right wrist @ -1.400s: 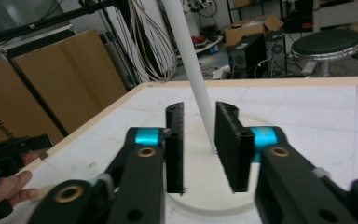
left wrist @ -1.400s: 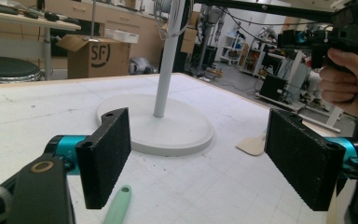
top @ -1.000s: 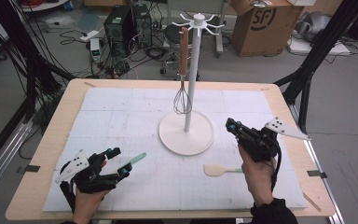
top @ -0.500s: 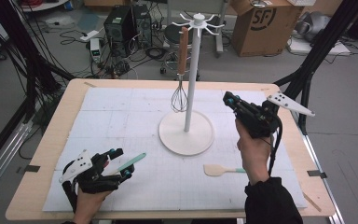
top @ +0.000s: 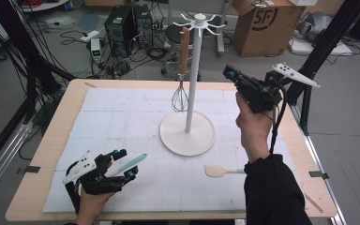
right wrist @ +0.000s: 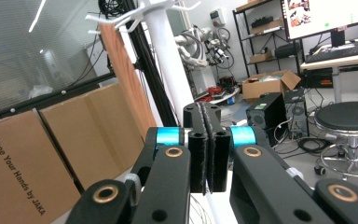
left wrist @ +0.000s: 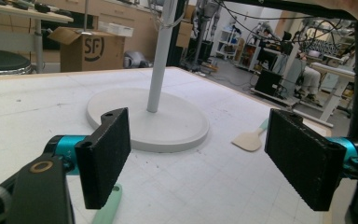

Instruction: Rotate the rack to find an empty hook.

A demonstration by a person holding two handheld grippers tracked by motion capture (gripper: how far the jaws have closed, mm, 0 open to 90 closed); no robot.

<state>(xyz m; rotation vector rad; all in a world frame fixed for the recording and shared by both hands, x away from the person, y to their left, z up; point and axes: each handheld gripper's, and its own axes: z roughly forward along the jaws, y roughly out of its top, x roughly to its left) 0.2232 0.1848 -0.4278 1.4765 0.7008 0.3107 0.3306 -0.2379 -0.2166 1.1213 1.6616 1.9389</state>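
High view: the left tool (top: 122,165) rests low at the near left of the worktop (top: 47,154), its jaws wide apart with the mint green handle of a spatula (top: 130,164) lying on the mat between them, not pinched. The right tool (top: 228,73) is held up in the air beside the white rack (top: 193,70), jaws pressed together on nothing (the right gripper view shows the pads flush). A whisk (top: 181,65) with a wooden handle hangs from one of the rack's top hooks. A second spatula (top: 220,170), with a beige blade, lies flat on the mat near the rack's round base.
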